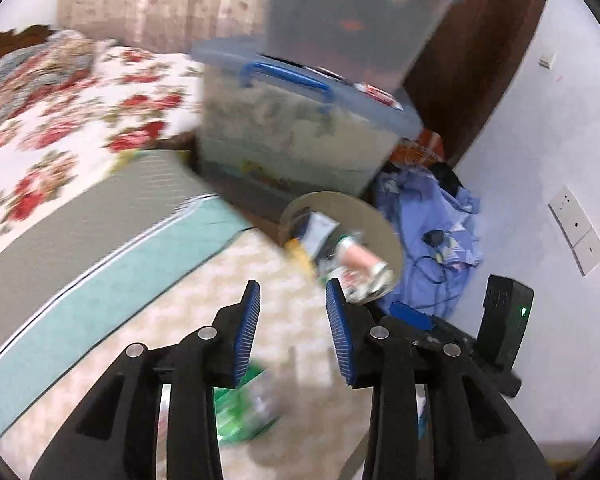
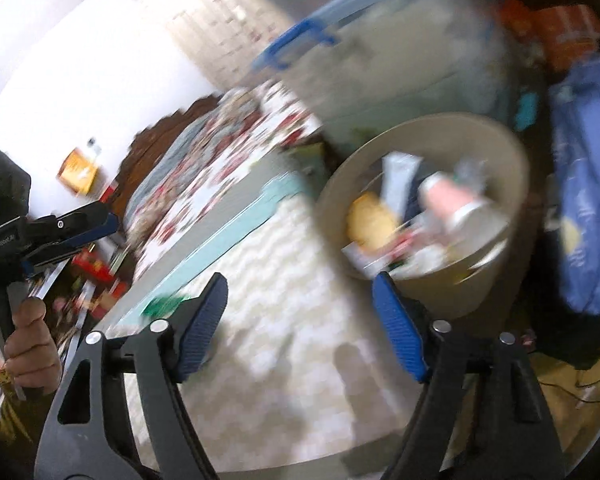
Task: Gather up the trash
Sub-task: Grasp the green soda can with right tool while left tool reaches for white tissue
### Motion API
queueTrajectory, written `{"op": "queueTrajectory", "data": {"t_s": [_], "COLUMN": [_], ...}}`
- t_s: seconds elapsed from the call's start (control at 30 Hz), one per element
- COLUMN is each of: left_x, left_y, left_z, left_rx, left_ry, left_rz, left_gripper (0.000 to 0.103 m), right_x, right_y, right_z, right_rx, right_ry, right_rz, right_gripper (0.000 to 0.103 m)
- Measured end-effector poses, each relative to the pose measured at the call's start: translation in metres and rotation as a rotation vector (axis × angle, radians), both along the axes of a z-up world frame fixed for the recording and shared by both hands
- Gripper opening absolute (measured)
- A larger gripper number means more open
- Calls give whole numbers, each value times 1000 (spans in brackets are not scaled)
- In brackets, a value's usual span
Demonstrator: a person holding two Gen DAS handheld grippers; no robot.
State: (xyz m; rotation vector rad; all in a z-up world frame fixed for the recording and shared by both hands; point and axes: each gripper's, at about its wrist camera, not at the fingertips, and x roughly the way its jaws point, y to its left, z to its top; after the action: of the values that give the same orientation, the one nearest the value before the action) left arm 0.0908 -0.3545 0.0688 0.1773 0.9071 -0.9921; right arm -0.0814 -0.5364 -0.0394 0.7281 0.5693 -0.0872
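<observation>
Both views are motion-blurred. The left gripper (image 1: 292, 292) hangs over the pale floor (image 1: 180, 308) with its blue pads parted and nothing between them; a green wrapper (image 1: 244, 408) lies on the floor below it. The right gripper (image 2: 300, 284) is released too, its jaws wide apart and empty, its right pad close by the rim of the bin (image 2: 460, 128). The bin, round and beige, stands on the floor at the foot of stacked plastic boxes (image 1: 300, 132), with a bed (image 1: 80, 92) to its left and a heap of blue cloth (image 1: 432, 208) to its right against the wall. Trash (image 2: 420, 216) fills the bin: a pink can, a yellow wad, white packets. In the right wrist view a hand (image 2: 32, 344) grips the left gripper's handle at the far left.
</observation>
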Motion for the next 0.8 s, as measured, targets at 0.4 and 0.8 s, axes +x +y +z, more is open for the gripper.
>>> {"op": "queueTrajectory", "data": {"t_s": [0.4,0.8], "left_x": [24,13], "left_y": [163,149], "left_z": [-59,-101], "left_rx": [59,96], "left_ry": [136,232], "left_rz": [305,198], "left_gripper": [48,69], "right_x": [66,62], "right_y": [93,166], "right_z": [4,-1], "right_rx": [-7,19], "right_ry": [15,55], "right_rz": [209,379], "right_gripper": [69,51]}}
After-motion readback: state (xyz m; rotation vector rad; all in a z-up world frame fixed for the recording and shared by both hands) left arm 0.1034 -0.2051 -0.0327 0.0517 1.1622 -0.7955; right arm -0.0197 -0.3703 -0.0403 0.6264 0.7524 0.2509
